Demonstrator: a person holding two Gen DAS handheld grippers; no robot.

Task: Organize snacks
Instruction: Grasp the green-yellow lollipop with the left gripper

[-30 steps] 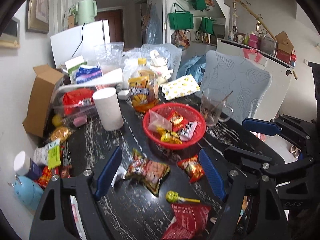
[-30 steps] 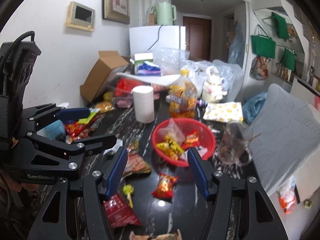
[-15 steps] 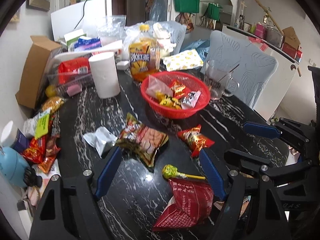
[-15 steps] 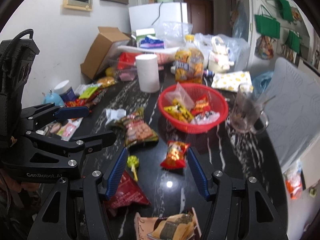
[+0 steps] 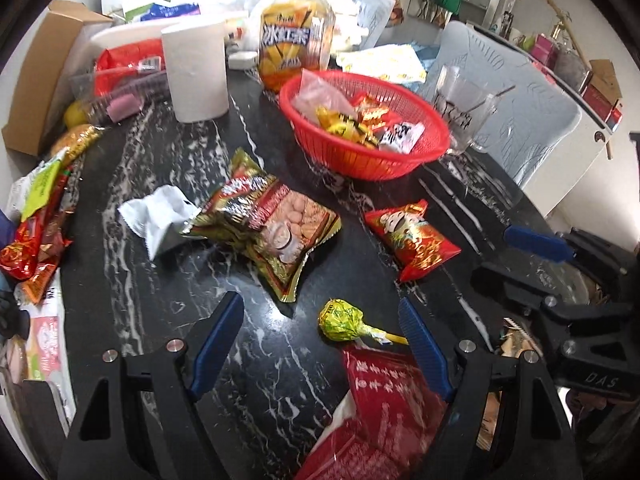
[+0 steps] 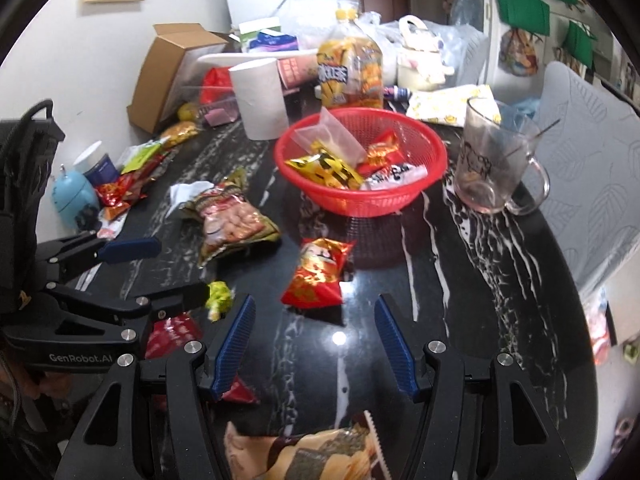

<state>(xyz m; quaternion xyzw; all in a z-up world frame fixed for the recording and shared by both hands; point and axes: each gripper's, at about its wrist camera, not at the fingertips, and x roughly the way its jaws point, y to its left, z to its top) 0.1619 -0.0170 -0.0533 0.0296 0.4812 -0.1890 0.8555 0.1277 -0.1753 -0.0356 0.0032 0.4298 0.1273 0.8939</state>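
Observation:
Snacks lie scattered on a black marble table (image 5: 168, 280). A red mesh basket (image 5: 400, 156) (image 6: 420, 148) at the back holds several packets. In front of it lie a gold-green biscuit bag (image 5: 272, 224) (image 6: 228, 220), a small red packet (image 5: 412, 236) (image 6: 318, 272), a green-wrapped lollipop (image 5: 344, 324) (image 6: 219, 295) and a dark red bag (image 5: 388, 408). My left gripper (image 5: 320, 320) hangs open above the table, the lollipop between its fingers without touching them. My right gripper (image 6: 314, 320) is open too, just short of the small red packet. A chips bag (image 6: 320, 456) lies under it.
A paper roll (image 5: 196, 72), an orange drink bottle (image 5: 294, 36), a glass mug (image 6: 488, 164) with a stirrer, a cardboard box (image 6: 168, 72) and loose wrappers (image 5: 36, 216) crowd the back and left. A crumpled white wrapper (image 5: 156, 216) lies beside the biscuit bag. A grey chair (image 5: 516, 108) stands at the right.
Both grippers have sunk toward the table and tipped further down, so the loose snacks look larger and nearer. The jaws have kept the same width and nothing was taken hold of.

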